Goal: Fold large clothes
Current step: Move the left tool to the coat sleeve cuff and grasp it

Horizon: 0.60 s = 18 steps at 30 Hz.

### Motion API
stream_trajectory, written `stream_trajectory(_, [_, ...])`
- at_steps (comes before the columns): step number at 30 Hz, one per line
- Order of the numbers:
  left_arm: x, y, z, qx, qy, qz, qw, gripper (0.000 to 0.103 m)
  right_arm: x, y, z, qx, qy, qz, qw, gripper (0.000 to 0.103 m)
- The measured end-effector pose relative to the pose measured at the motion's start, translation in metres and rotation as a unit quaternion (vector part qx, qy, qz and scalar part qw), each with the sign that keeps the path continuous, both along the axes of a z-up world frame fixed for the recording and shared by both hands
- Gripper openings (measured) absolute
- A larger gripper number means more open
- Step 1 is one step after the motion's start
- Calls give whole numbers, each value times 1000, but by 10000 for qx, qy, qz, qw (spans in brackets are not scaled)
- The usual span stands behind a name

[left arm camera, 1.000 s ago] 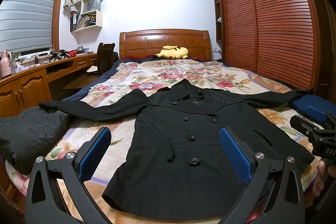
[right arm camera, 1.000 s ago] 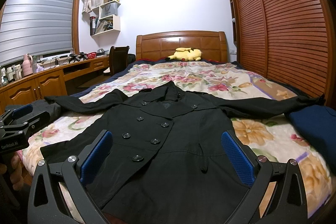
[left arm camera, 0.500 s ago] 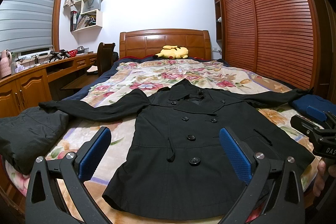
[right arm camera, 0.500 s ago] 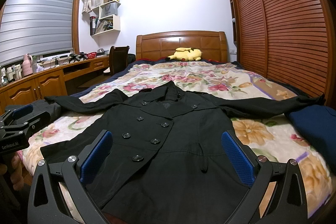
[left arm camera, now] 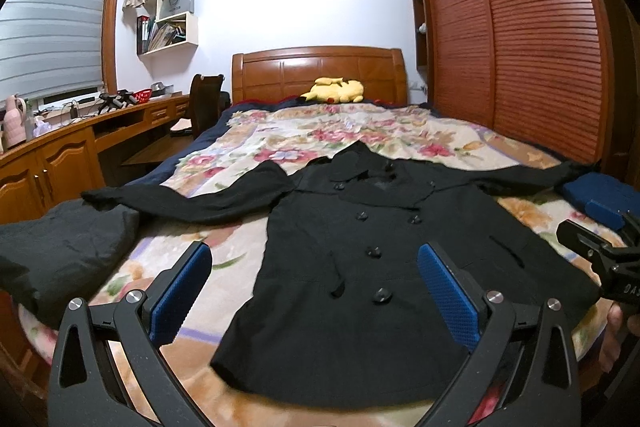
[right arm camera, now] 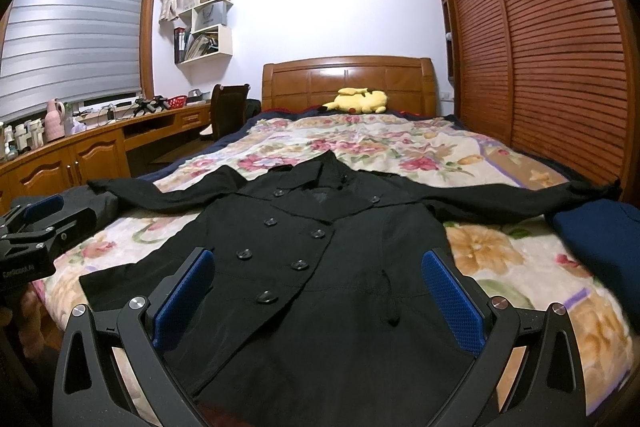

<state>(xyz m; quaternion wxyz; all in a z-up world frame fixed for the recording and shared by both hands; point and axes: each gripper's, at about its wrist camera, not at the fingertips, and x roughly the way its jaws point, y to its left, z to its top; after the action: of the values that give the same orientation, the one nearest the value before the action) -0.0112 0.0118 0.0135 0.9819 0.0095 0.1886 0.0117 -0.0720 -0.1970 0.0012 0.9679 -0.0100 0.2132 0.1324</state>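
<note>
A black double-breasted coat [left arm camera: 372, 251] [right arm camera: 316, 259] lies flat and face up on the floral bedspread [left arm camera: 320, 135] [right arm camera: 384, 143], sleeves spread to both sides, hem toward me. My left gripper [left arm camera: 314, 283] hovers open over the hem's left part, blue pads wide apart with nothing between them. My right gripper [right arm camera: 318, 291] hovers open above the coat's lower right half. Each gripper shows at the edge of the other's view: the right one [left arm camera: 600, 247] at the far right, the left one [right arm camera: 32, 223] at the far left, each with a hand below it.
A dark folded garment [left arm camera: 60, 251] sits on the bed's near left corner, a navy folded garment [right arm camera: 600, 247] on the right. A yellow plush toy [left arm camera: 336, 91] lies by the headboard. A wooden desk [left arm camera: 60, 147] and chair [left arm camera: 204, 103] line the left; a slatted wardrobe [left arm camera: 532, 47] the right.
Both cameras have shifted only slightly; the coat and the open jaws are unchanged.
</note>
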Motion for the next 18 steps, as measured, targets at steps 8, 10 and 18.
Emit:
stream_trajectory(8, [-13,22,4,83,135,-8,9999,103,-6,12,17,-52,-50,206,9998,103])
stream_trajectory(10, [-12,28,4,132,167,19,9998,103,-5,17,20,-59,-78,271,9996,103])
stream_trajectory(18, [6,59,-2,187,367,135,9991,103,22,37,14,-58,-55,480,9988,103])
